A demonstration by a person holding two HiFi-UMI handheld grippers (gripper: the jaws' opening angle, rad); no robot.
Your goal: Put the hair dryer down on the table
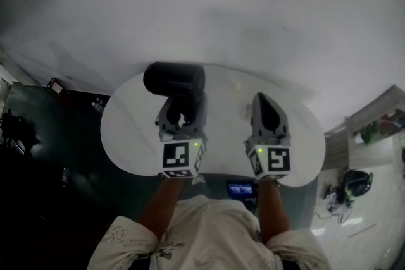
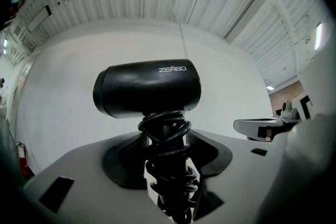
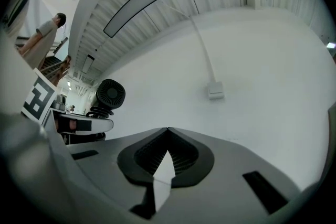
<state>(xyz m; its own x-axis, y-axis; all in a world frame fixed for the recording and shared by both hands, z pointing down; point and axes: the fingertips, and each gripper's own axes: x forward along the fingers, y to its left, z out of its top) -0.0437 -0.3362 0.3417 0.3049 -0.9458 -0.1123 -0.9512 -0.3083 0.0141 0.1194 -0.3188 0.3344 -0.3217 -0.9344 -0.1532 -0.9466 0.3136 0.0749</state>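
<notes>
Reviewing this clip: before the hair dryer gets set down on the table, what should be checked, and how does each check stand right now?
1. Left gripper clamped on the handle of the hair dryer: ok.
2. Cord wound round the handle, no loop hanging loose in view: ok.
3. Right gripper shut on nothing, beside the dryer and apart from it: ok.
4. Bare surface of the white table showing by the dryer for a landing spot: ok.
5. Dryer fully over the table, and how high above it: cannot tell; in the head view it overlaps the far rim.
</notes>
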